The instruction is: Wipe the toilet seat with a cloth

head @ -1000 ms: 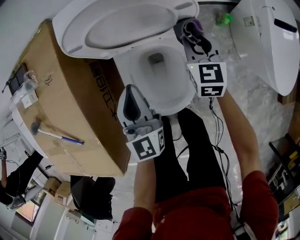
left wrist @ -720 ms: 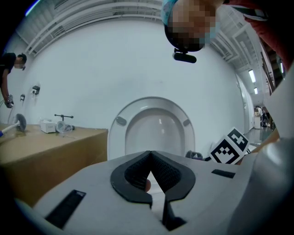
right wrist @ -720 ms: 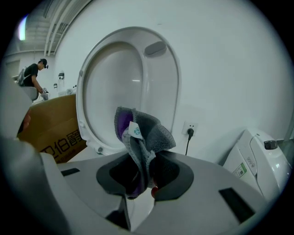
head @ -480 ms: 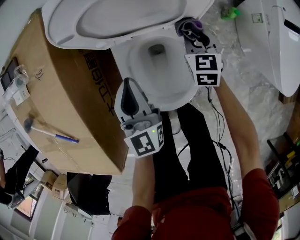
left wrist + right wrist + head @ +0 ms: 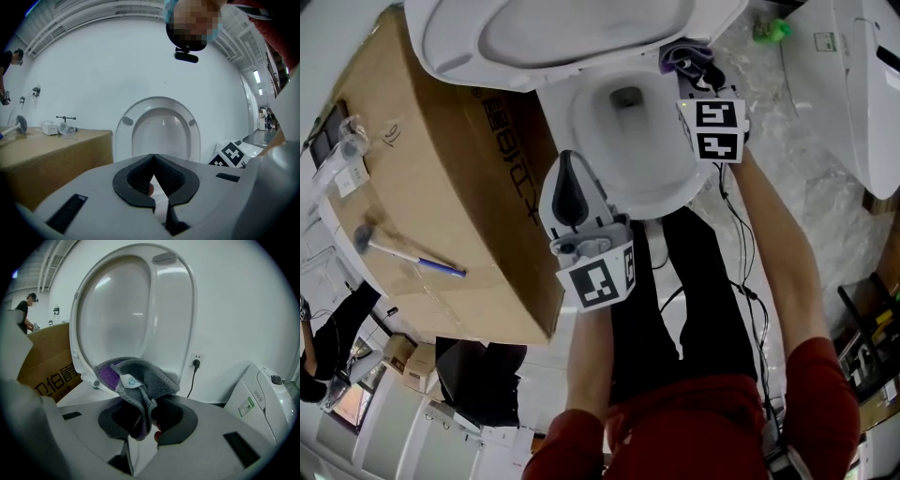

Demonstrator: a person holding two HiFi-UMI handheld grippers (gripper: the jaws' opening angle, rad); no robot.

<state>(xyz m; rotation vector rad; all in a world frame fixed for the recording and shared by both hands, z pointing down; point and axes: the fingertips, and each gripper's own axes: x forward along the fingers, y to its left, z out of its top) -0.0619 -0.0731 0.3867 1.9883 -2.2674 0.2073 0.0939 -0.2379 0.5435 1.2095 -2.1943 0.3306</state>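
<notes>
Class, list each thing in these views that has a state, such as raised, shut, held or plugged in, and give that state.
Toilet seat, raised, bowl uncovered.
Cloth, bunched, gripped by the right tongs.
Right tongs, shut on the cloth.
Left tongs, shut, nothing between them.
Cardboard box, closed, hammer lying on top.
Plug, in the wall socket.

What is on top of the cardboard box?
A hammer and some small clear and white bits lie on the box. The raised lid hides one corner.
</notes>
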